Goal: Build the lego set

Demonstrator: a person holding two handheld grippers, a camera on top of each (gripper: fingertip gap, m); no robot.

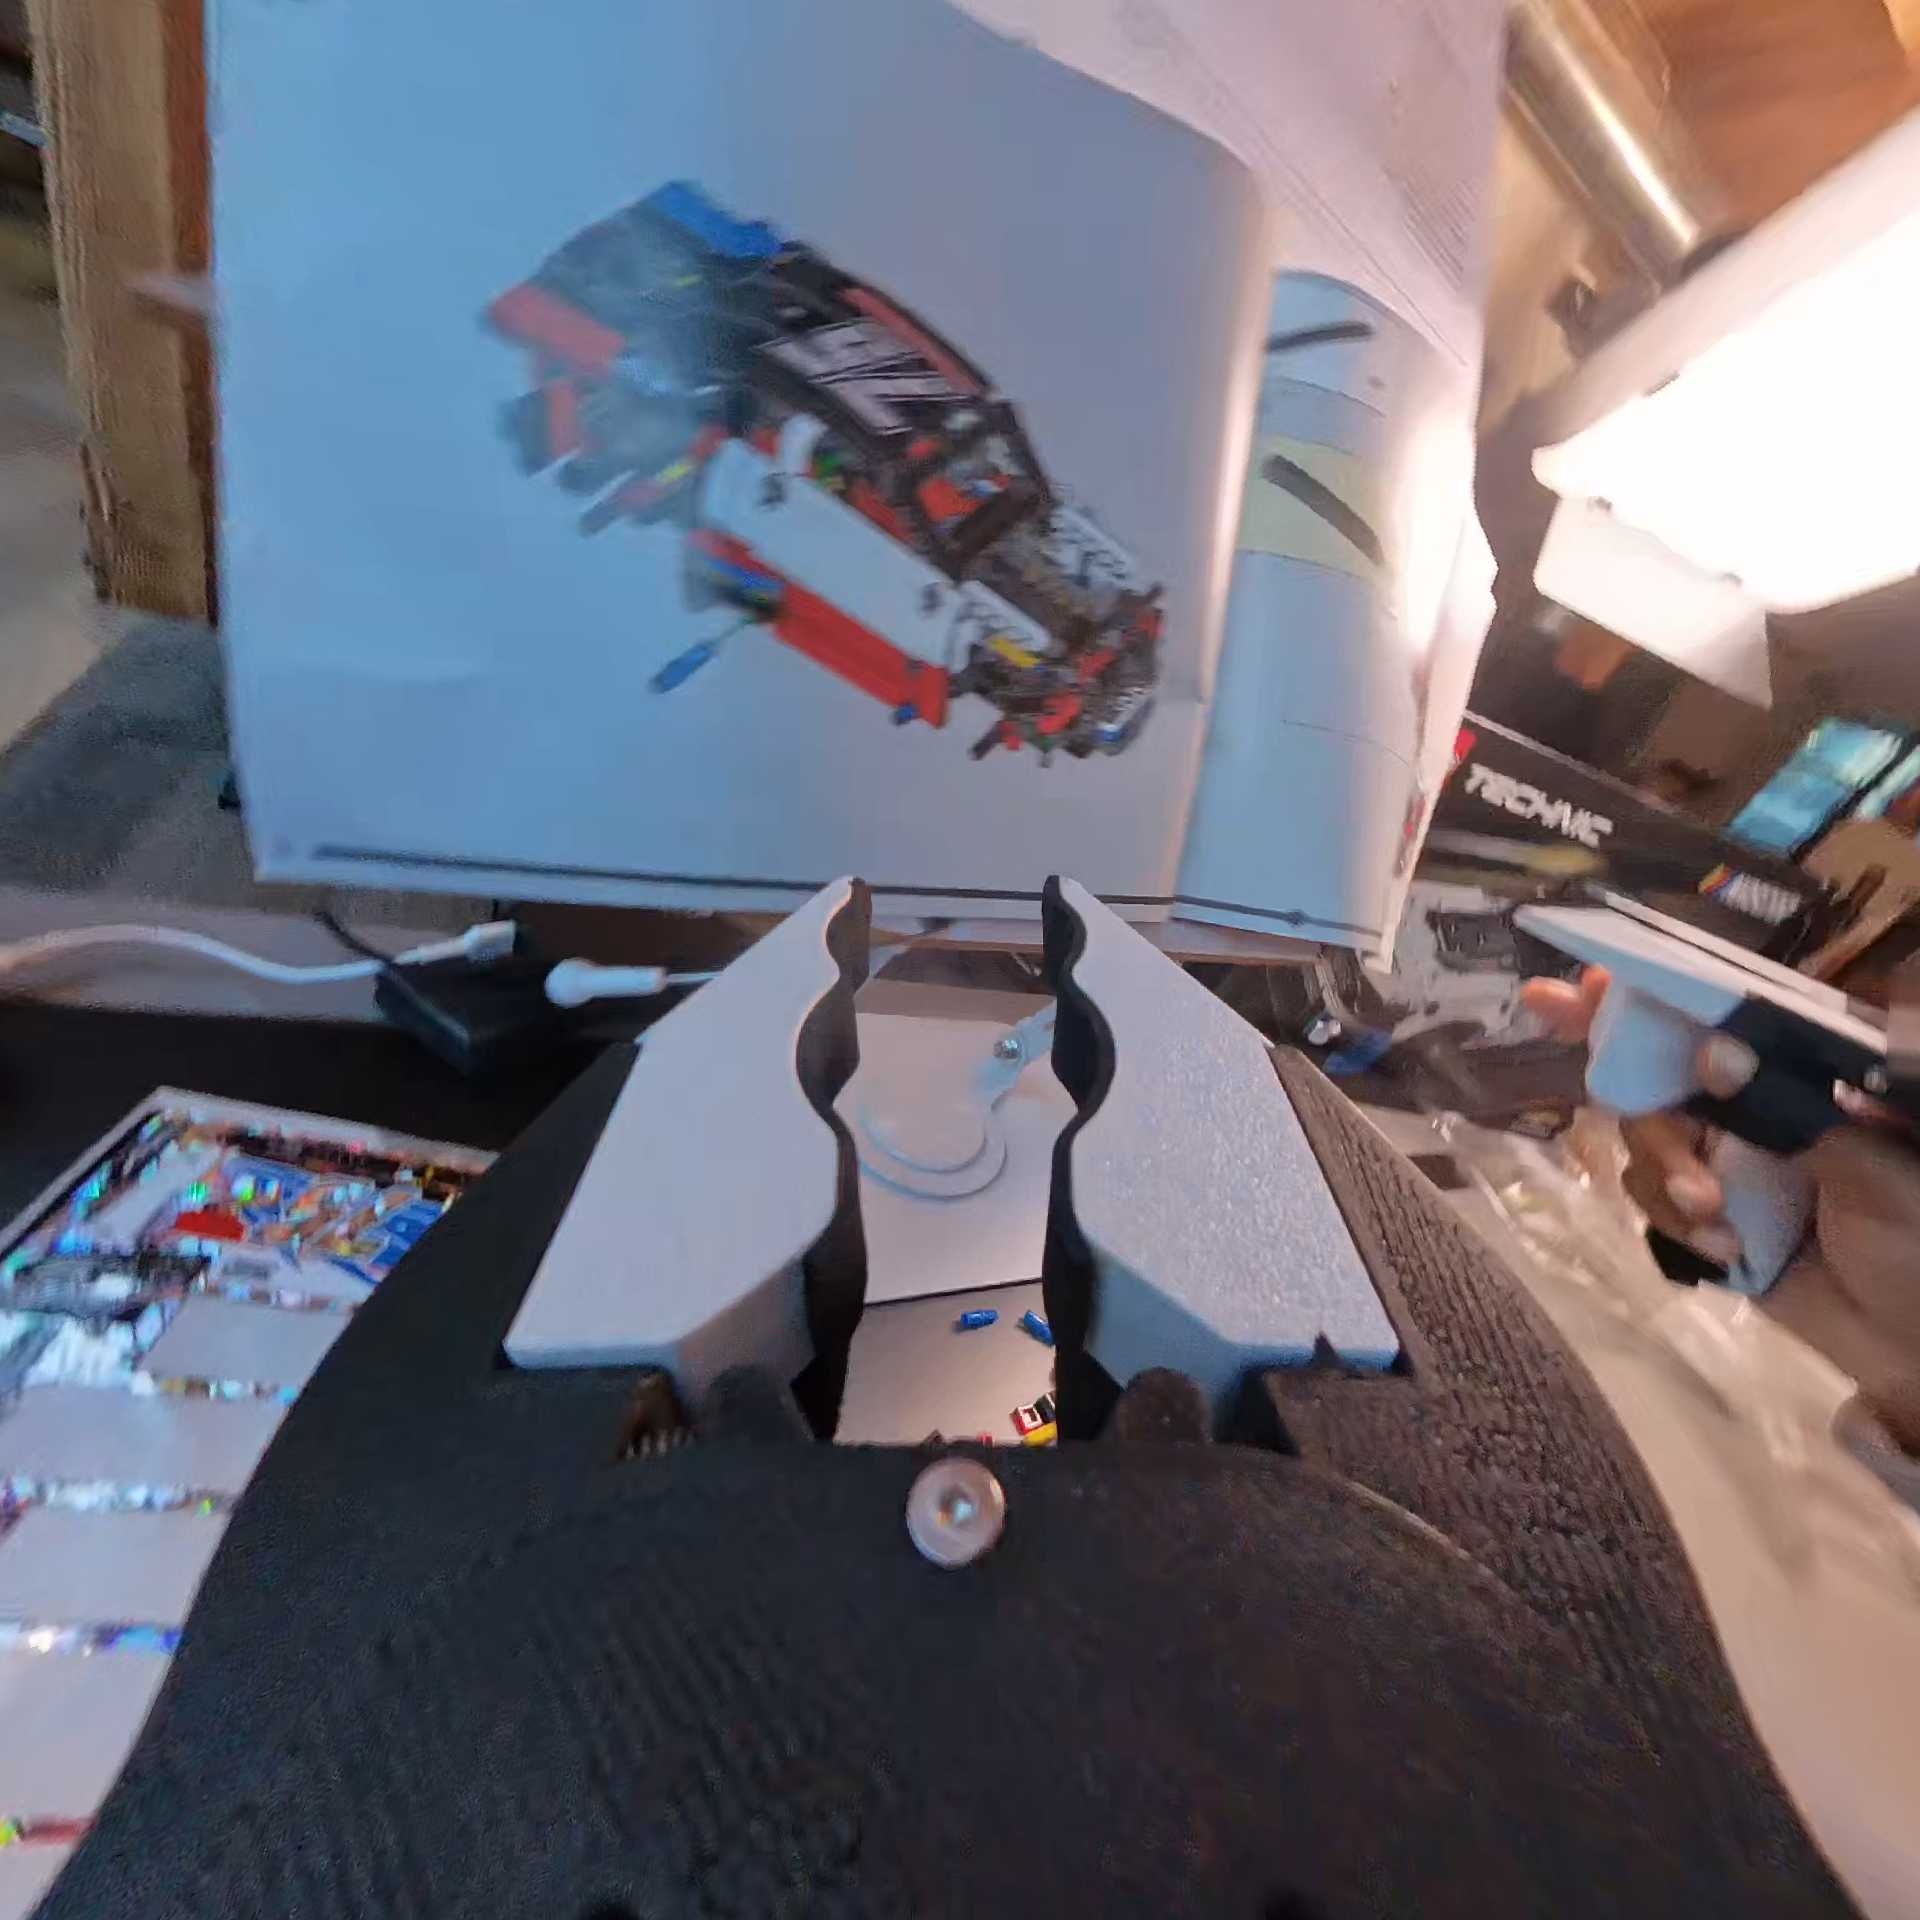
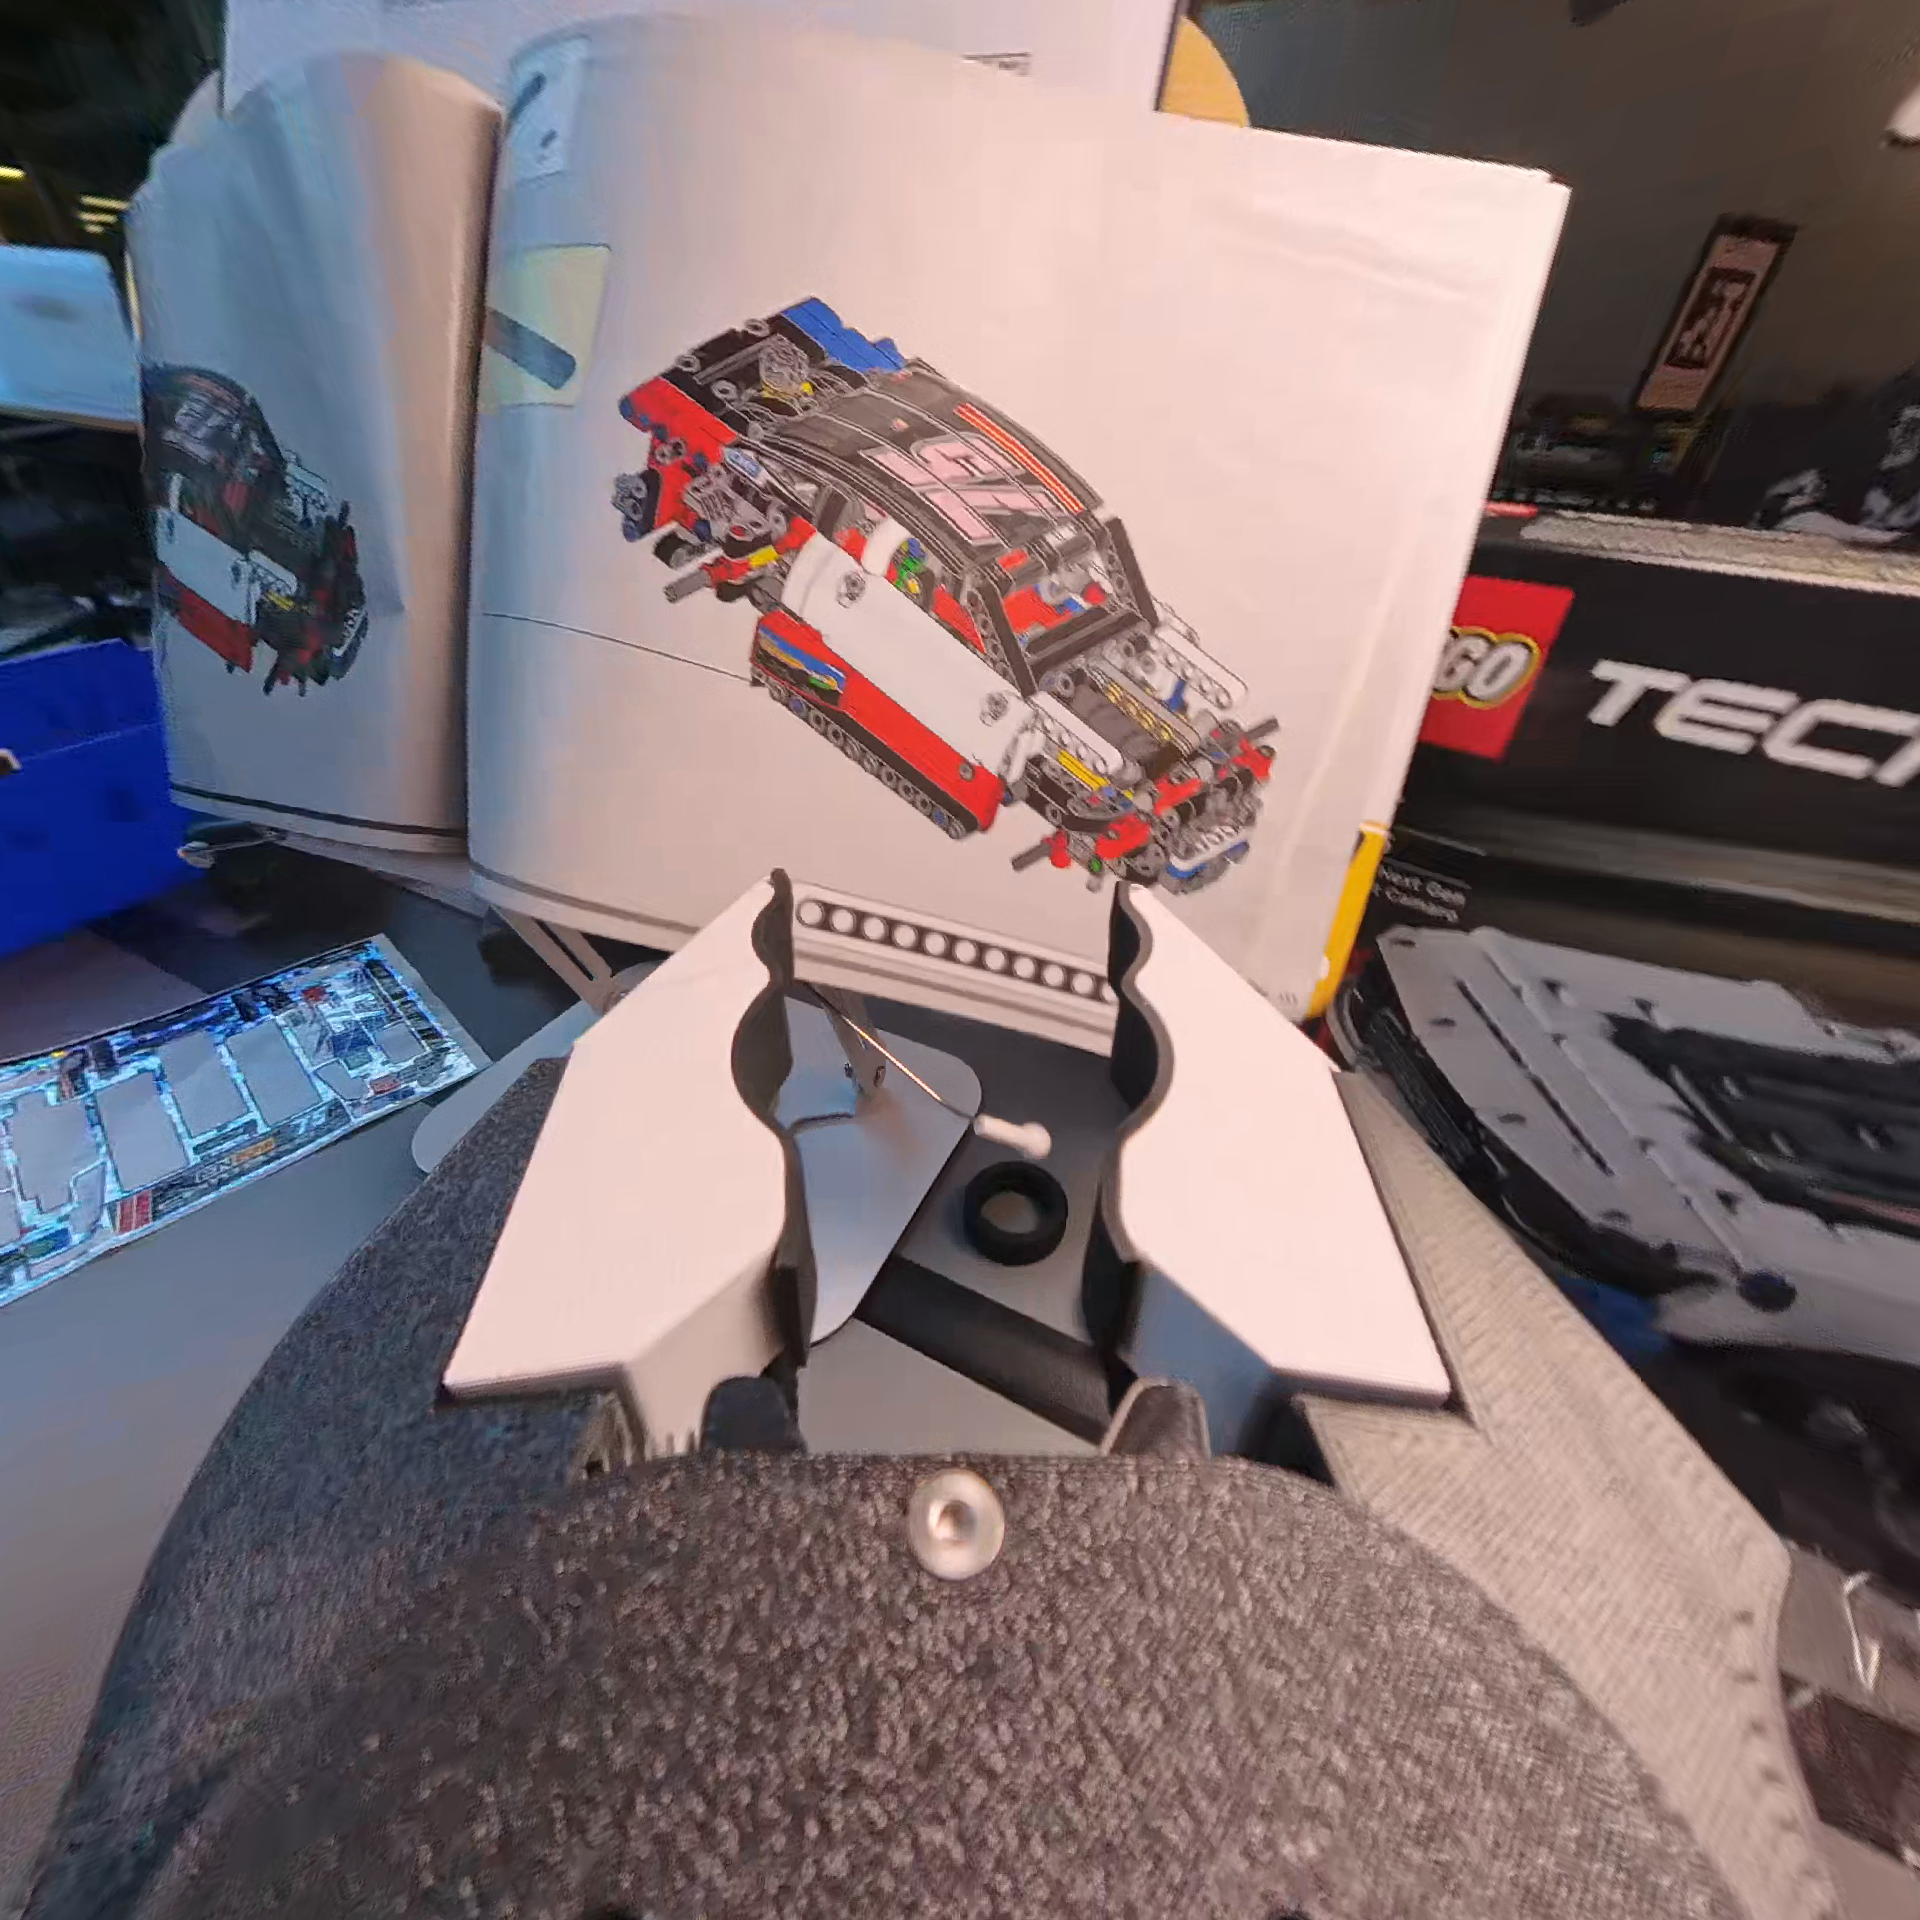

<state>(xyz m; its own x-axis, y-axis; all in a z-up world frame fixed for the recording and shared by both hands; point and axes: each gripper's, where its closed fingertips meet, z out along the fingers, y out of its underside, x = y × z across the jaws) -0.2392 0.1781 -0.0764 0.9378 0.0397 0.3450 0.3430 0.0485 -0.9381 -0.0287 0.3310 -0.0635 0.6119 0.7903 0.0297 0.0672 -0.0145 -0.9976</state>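
Black set box (image 2: 1683, 727) at three o'clock, contents unseen, propped instruction booklet (image 2: 987, 540) showing red-white-black car, black tyre (image 2: 1016, 1214) loose below, left gripper (image 1: 951, 904) and right gripper (image 2: 945, 914) released, empty.

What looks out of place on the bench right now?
Nothing damaged. A black tyre and white pin lie loose beside the booklet stand; small blue pins are scattered. Both grippers are open and empty.
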